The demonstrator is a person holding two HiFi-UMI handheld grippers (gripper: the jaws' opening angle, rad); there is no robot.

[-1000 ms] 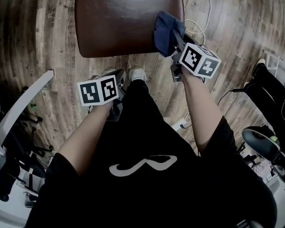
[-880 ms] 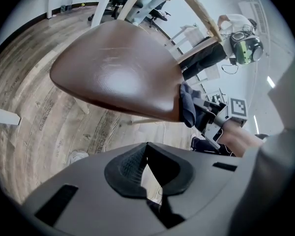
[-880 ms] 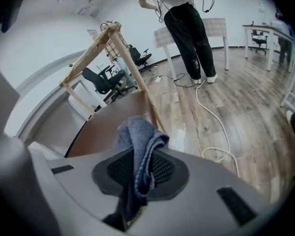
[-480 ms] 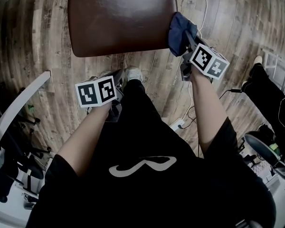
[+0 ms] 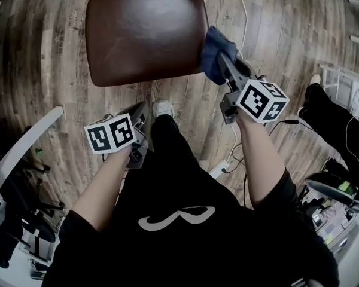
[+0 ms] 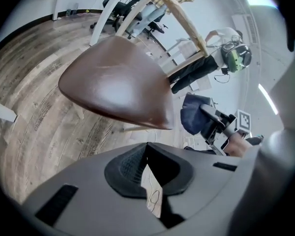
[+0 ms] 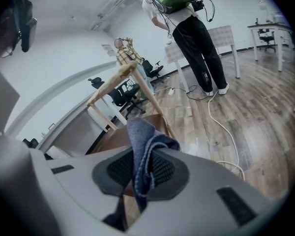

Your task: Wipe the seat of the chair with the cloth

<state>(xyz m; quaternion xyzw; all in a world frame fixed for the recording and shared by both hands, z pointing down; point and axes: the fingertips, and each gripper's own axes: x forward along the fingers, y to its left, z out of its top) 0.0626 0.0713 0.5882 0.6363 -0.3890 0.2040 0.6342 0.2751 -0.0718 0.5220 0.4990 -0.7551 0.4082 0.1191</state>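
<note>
The chair's brown leather seat (image 5: 143,31) fills the top middle of the head view, with wood floor around it. My right gripper (image 5: 224,64) is shut on a dark blue cloth (image 5: 214,52), which hangs bunched just off the seat's right edge, level with its near corner. In the right gripper view the cloth (image 7: 142,151) sticks up between the pads, with the seat (image 7: 116,138) behind it. My left gripper (image 5: 137,121) is held low near my shoe, short of the seat's front edge, shut with nothing in it. Its view shows the seat (image 6: 118,82) and the cloth (image 6: 191,113).
A white cable (image 5: 242,11) snakes over the floor right of the chair, ending near a power strip (image 5: 218,169). A white desk leg (image 5: 24,148) and office chairs stand at left. Another person (image 7: 196,38) stands further off to the right, past the chair's wooden back (image 7: 137,87).
The cloth has slid off the seat's front right corner and now hangs beside the right edge in my right gripper. The left gripper has dropped slightly.
</note>
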